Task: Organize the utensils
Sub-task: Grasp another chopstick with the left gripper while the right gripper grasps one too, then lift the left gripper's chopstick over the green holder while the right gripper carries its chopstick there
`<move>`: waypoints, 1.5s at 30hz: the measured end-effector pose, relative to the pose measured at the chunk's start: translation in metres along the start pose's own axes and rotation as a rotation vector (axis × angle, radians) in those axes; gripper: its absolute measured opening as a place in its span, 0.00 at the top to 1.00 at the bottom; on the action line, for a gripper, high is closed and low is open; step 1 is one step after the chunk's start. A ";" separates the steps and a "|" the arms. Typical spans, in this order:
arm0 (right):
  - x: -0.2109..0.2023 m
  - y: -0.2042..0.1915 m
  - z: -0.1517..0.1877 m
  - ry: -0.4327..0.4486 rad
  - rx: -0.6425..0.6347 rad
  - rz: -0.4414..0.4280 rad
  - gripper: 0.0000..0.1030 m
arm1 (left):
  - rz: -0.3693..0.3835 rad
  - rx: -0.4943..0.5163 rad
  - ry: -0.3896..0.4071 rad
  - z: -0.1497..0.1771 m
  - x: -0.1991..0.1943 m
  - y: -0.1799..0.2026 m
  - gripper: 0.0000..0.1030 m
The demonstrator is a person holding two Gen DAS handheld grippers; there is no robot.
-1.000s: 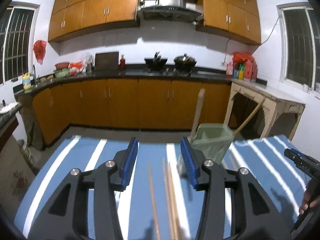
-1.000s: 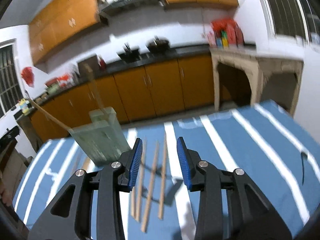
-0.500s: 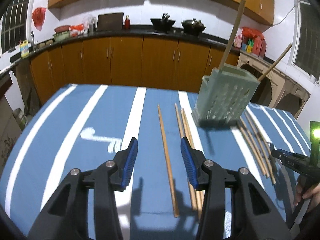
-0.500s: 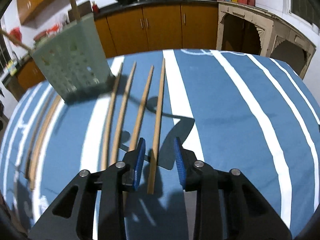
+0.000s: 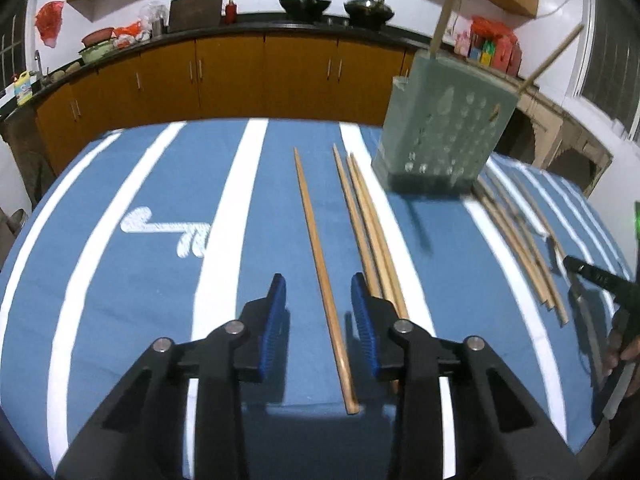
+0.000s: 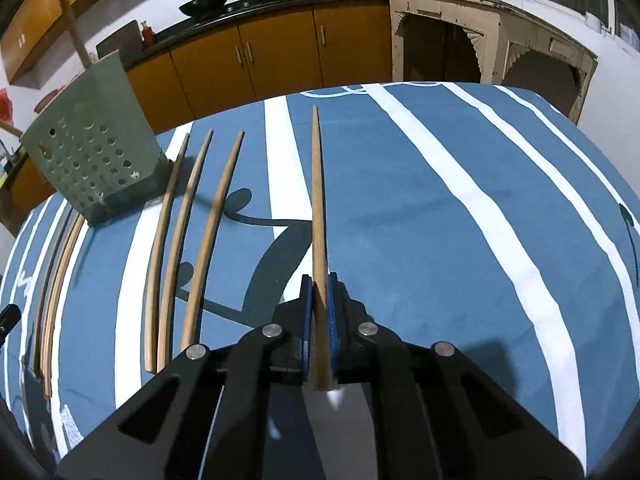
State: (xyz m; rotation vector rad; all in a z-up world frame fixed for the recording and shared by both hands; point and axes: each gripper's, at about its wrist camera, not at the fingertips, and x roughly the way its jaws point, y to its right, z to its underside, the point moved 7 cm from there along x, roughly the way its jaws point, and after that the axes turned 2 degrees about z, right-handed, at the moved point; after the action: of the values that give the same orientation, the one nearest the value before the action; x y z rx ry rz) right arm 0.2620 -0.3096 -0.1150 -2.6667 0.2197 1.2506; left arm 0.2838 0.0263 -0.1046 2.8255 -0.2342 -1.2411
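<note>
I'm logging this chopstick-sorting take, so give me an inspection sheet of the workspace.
Surface: blue white-striped cloth.
Job's things: green holder upright with two sticks in it; loose chopsticks either side.
Clutter: nothing seen.
Tongs: right tongs have just closed on one chopstick; left tongs have been closing, pads astride another chopstick, not touching.
Cables: nothing seen.
Surroundings: kitchen cabinets, woks.

Wooden chopsticks point(image 5: 325, 264) lie lengthwise on the striped cloth beside a perforated green holder point(image 5: 442, 132).
</note>
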 end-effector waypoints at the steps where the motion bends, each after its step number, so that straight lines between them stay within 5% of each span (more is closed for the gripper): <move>1: 0.000 -0.001 0.000 0.000 0.000 -0.004 0.92 | -0.002 0.003 -0.013 0.002 0.004 0.000 0.71; 8: 0.002 -0.010 0.001 -0.005 -0.010 -0.033 0.92 | -0.049 0.030 -0.062 0.011 0.020 0.000 0.92; 40: -0.005 -0.010 0.011 0.020 -0.035 -0.058 0.92 | -0.083 0.028 -0.075 0.012 0.018 -0.015 0.92; 45: -0.032 -0.008 0.002 0.108 -0.049 -0.055 0.92 | -0.085 0.043 -0.051 0.011 0.005 -0.014 0.93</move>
State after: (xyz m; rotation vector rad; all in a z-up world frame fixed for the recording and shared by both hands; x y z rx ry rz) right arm 0.2418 -0.3001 -0.0912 -2.7652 0.1312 1.1111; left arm 0.2807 0.0400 -0.1167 2.8707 -0.1462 -1.3412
